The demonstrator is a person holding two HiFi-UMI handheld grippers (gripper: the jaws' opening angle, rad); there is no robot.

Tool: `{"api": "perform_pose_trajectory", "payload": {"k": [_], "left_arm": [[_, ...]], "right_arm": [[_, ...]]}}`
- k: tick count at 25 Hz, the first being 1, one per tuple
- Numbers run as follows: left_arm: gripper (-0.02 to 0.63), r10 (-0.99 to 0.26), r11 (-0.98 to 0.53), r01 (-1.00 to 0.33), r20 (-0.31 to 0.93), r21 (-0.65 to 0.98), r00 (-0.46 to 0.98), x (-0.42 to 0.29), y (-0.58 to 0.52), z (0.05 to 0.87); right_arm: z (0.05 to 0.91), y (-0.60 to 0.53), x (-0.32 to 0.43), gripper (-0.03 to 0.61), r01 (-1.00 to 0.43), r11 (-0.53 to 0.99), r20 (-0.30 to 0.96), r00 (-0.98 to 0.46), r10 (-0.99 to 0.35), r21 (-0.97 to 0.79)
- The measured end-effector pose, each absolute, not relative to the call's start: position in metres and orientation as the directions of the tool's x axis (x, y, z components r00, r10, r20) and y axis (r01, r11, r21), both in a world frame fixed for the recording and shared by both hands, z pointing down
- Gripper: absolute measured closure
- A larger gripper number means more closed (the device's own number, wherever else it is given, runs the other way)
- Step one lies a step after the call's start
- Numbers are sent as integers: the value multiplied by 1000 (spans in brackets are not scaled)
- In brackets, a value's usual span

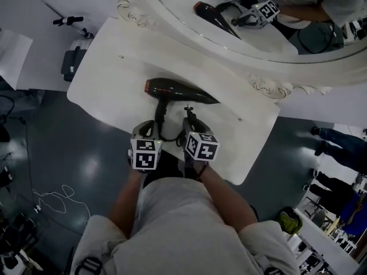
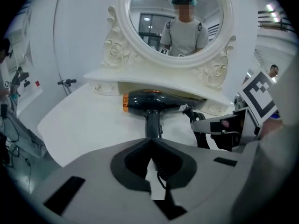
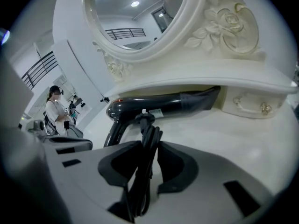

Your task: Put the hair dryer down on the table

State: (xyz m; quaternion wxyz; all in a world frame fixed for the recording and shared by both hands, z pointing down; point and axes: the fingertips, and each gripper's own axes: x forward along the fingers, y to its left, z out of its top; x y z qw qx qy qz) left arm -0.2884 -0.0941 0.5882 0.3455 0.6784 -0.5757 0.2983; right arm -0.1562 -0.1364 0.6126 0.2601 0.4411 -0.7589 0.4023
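White and glossy, the counter (image 1: pixel 114 67) stands on a dark floor (image 1: pixel 74 148) beneath an ornate oval mirror (image 1: pixel 252 39), whose carved frame runs out of the top of the head view. The hair dryer (image 1: pixel 178 94) lies on its side on the counter, close under the mirror. Its orange-rimmed back end points left and its handle points toward the person. In both gripper views a white ledge below the mirror overhangs the nozzle end, so its tip is hard to make out. The person's hands are covered by the marker cubes in the head view; only the bare forearms (image 1: pixel 129 205) show, drawn in side by side from the bottom of the picture. Both tools tilt down and forward at the counter's near edge. The left hand-held gripper (image 2: pixel 150 143) is closed with its tips meeting, just short of the dryer's handle and not on it. A stretch of coiled cord (image 2: pixel 161 174) shows through the gap behind the tips, and whether the pads touch it cannot be told. The right hand-held gripper (image 3: pixel 148 157) is clamped on a bundled loop of that black cord, which rises between its pads toward the dryer's body. Where the cord joins the handle is lost behind the jaws. A bystander (image 3: pixel 56 111) stands far off at the left of the right gripper view.
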Motion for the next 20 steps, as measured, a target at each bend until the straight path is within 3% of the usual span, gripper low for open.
{"api": "perform_pose_trajectory", "payload": {"k": [14,20], "left_arm": [[603,-575,-30,-983,801,178,163,-276,-69,592],[603,-584,-3,-980,795,198,163,-262,-66,591]], "right_arm": [[639,-142,-151,453,-899,186,824,-437,-359,-396],[645,-141,-154,425,-888,256,823,-453,-342,-382]]}}
